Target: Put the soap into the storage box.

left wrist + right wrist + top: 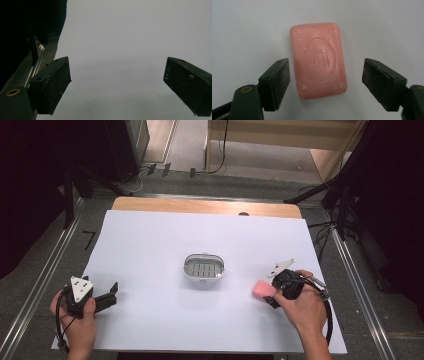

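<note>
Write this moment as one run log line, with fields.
left gripper: open, idle | right gripper: open around pink soap | soap dish: empty, centre

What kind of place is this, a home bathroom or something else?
Probably a lab or recording setup, not a bathroom: a table under a plain white sheet, dark stands and cables on the floor, and just a pink soap bar and a metal soap dish laid out.

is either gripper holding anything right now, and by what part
Nothing is held. The right gripper is open with its jaws either side of the pink soap, not touching it. The left gripper is open over bare table.
</note>
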A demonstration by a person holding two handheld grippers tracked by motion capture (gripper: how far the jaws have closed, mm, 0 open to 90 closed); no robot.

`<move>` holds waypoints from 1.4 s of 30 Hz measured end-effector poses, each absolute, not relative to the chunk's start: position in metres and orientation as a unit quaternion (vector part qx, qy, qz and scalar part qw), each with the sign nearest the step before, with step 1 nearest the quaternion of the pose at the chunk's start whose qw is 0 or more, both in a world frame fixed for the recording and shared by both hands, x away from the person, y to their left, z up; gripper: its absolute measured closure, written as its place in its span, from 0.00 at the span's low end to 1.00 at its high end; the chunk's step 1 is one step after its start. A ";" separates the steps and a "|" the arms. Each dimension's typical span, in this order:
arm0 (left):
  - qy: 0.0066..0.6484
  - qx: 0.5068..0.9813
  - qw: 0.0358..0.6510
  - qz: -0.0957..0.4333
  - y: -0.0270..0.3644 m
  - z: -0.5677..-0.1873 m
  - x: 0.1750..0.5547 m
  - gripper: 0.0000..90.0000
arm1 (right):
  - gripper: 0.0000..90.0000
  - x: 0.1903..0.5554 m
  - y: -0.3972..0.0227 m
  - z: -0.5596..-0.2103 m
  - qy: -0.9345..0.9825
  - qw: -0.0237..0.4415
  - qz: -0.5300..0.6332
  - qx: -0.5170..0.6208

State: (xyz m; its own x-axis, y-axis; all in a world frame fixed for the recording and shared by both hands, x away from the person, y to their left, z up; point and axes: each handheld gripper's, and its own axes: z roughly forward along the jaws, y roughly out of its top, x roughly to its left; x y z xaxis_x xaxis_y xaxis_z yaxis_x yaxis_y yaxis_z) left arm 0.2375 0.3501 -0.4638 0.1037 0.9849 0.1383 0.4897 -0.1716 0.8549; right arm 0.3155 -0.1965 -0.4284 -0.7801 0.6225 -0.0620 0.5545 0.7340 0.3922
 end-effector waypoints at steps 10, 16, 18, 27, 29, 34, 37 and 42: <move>0.554 0.666 0.328 0.376 0.350 -0.464 0.238 0.09 | 0.32 0.327 -0.182 -0.432 0.932 0.081 0.158 0.315; 0.554 0.667 0.328 0.376 0.350 -0.464 0.238 0.09 | 0.36 0.332 -0.176 -0.437 0.937 0.064 0.143 0.313; 0.554 0.667 0.328 0.376 0.350 -0.464 0.238 0.09 | 0.38 0.334 -0.174 -0.440 0.938 0.057 0.137 0.314; 0.553 0.667 0.329 0.376 0.350 -0.464 0.238 0.09 | 0.42 0.336 -0.174 -0.445 0.939 0.047 0.121 0.317; 0.553 0.667 0.329 0.376 0.350 -0.464 0.238 0.09 | 0.43 0.337 -0.174 -0.445 0.940 0.046 0.118 0.318; 0.552 0.668 0.329 0.376 0.350 -0.464 0.238 0.09 | 0.43 0.338 -0.173 -0.447 0.941 0.048 0.117 0.315; 0.552 0.668 0.329 0.376 0.350 -0.464 0.238 0.09 | 0.43 0.339 -0.173 -0.447 0.940 0.045 0.117 0.317; 0.553 0.668 0.328 0.375 0.350 -0.464 0.238 0.09 | 0.43 0.340 -0.172 -0.446 0.942 0.042 0.109 0.315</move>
State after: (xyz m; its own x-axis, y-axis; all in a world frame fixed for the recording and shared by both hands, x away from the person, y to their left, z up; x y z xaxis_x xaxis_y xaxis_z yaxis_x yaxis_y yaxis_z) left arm 0.2377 0.3502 -0.4637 0.1068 0.9846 0.1386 0.4928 -0.1735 0.8527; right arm 0.3403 -0.1724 -0.4461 -0.7981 0.6024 -0.0111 0.5841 0.7781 0.2311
